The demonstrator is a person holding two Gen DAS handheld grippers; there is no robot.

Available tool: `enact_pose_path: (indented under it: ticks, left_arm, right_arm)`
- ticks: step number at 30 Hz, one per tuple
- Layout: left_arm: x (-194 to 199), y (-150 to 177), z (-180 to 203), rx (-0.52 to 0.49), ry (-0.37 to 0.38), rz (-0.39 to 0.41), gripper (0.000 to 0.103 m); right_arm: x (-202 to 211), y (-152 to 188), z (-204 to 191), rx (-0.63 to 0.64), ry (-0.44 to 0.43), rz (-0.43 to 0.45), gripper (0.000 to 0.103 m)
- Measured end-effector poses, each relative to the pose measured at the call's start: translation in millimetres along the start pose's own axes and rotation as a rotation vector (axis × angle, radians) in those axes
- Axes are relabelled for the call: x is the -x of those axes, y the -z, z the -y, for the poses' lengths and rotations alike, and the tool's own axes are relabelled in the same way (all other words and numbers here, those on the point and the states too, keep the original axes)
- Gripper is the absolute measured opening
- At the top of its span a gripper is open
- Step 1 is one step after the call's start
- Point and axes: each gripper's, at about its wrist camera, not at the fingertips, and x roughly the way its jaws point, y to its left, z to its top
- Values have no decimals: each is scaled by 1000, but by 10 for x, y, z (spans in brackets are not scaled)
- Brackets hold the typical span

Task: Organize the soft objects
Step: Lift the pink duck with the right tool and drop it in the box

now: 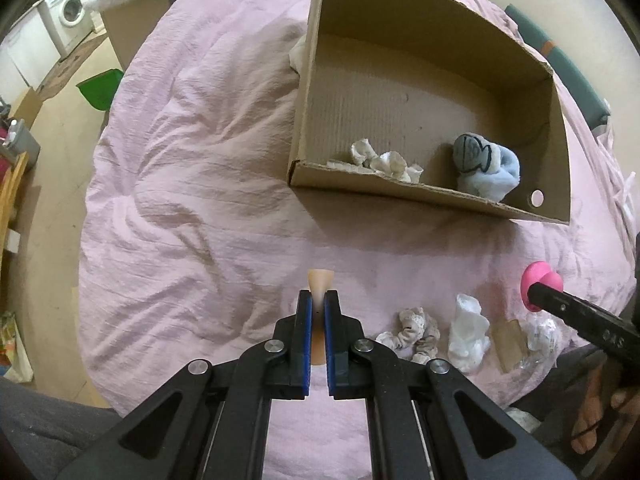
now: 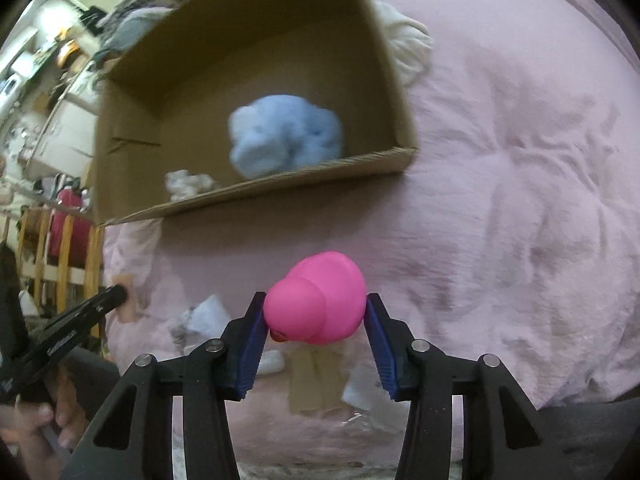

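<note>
The left gripper (image 1: 318,304) has its jaws nearly closed on a thin beige soft piece (image 1: 319,282) just above the pink bed cover (image 1: 180,200). The right gripper (image 2: 315,312) has its jaws half open around a pink rubber duck (image 2: 316,298), pressing it from both sides. Beside them on the cover lie a grey-white sock bundle (image 1: 416,332) and a white bundle (image 1: 468,330). Farther away, the cardboard box (image 1: 400,192) contains a blue sock ball (image 1: 486,168) and white crumpled pieces (image 1: 384,162).
</note>
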Motion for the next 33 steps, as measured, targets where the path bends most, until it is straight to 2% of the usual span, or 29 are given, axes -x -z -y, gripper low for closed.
enact_pose_path:
  ticks: [7,14,19,25,28,33]
  left_arm:
    - [108,10,64,-27,-35,60,6]
    - [430,-70,97,-21,-34,189,5]
    - [685,-288,130,-31,-26,279,5]
    - [842,-615,262,-88,-45,387,5]
    - [810,-752,316,-108,-59,414,6]
    - [630,-891,369,-115,-34,420,6]
  right_arm:
    - [200,63,-184,62,-97,65,50]
    - [545,34,-358,129,-172,223,50]
    - [831,-98,-389,153,-178,318,50]
    - [957,-396,-359,148,-167,397,50]
    - [956,-560,-337,152,-149,412,51]
    - [855,-669,-215,122,-124,417,51]
